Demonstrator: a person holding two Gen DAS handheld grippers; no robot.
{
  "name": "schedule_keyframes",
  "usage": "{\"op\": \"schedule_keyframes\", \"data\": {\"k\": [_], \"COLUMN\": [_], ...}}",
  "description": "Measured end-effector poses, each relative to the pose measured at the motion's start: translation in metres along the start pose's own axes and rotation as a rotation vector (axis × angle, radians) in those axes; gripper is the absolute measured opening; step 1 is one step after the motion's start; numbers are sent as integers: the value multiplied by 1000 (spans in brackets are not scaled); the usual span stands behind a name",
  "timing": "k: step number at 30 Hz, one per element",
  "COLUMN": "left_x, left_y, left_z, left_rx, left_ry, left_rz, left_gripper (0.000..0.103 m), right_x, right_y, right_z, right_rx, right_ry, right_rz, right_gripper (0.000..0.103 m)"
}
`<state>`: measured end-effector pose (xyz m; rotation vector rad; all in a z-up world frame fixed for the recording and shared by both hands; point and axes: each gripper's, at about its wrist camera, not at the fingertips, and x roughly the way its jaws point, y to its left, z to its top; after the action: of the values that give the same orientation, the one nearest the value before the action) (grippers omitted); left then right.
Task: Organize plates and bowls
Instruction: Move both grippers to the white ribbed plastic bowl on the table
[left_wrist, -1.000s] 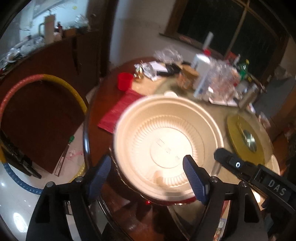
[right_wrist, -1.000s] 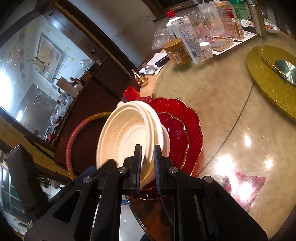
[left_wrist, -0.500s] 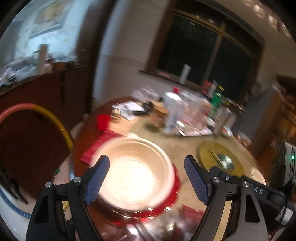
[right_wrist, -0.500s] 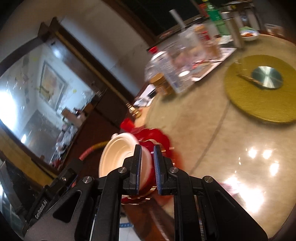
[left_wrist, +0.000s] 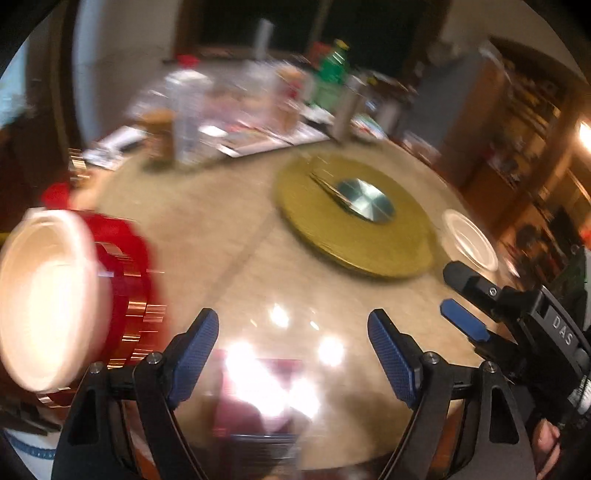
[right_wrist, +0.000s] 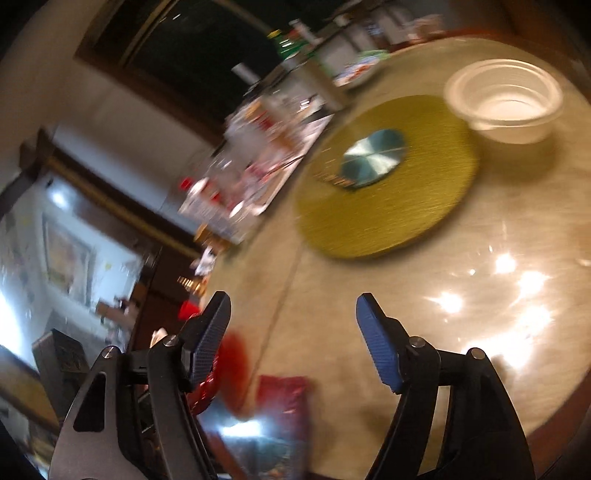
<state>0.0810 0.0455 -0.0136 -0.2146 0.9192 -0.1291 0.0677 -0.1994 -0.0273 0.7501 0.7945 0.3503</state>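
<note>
A cream bowl (left_wrist: 44, 295) rests on stacked red gold-rimmed plates (left_wrist: 125, 280) at the far left of the left wrist view, blurred by motion. My left gripper (left_wrist: 293, 325) is open over bare tabletop to the right of that stack, with nothing between its fingers. My right gripper (right_wrist: 293, 310) is opening its jaws, and nothing is between them. It also shows at the right edge of the left wrist view as the right gripper (left_wrist: 452, 291). A translucent white bowl (right_wrist: 506, 99) stands far across the table, beyond both grippers; the same white bowl (left_wrist: 469, 243) shows at right.
A gold turntable (left_wrist: 354, 221) with a metal centre lies mid-table. Bottles, jars and papers (left_wrist: 229, 110) crowd the far side. A red placemat (right_wrist: 284, 398) lies at the near edge, with the red plates (right_wrist: 232, 354) to its left. The marble tabletop (right_wrist: 480, 277) gleams with lamp reflections.
My right gripper has opened and let go of the cream bowl, which now sits on the red plates. Both grippers have swung right, away from the stack, toward mid-table.
</note>
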Motion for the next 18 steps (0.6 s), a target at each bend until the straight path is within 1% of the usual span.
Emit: {"op": "schedule_keyframes", "data": {"k": [1, 2, 4, 7, 9, 14, 18], "left_x": [10, 16, 29, 46, 54, 74, 94], "left_y": [-13, -22, -40, -64, -78, -118, -142], "left_z": [2, 3, 4, 8, 14, 29, 41], "left_rx": [23, 37, 61, 80, 97, 134, 135], "left_ry": [30, 50, 96, 140, 150, 152, 170], "left_rz": [-11, -22, -68, -89, -89, -120, -139], "left_gripper": [83, 83, 83, 83, 83, 83, 83], "right_x": [-6, -12, -26, -48, -63, -91, -99], "right_y": [-9, -19, -41, -65, -79, -104, -122], "right_z": [4, 8, 17, 29, 39, 59, 75], "right_rx": [19, 39, 75, 118, 138, 184, 220], "right_ry": [-7, -12, -28, -63, -91, -147, -153], "right_rz": [-10, -22, -39, -59, -70, -88, -117], "right_gripper": [77, 84, 84, 84, 84, 84, 84]}}
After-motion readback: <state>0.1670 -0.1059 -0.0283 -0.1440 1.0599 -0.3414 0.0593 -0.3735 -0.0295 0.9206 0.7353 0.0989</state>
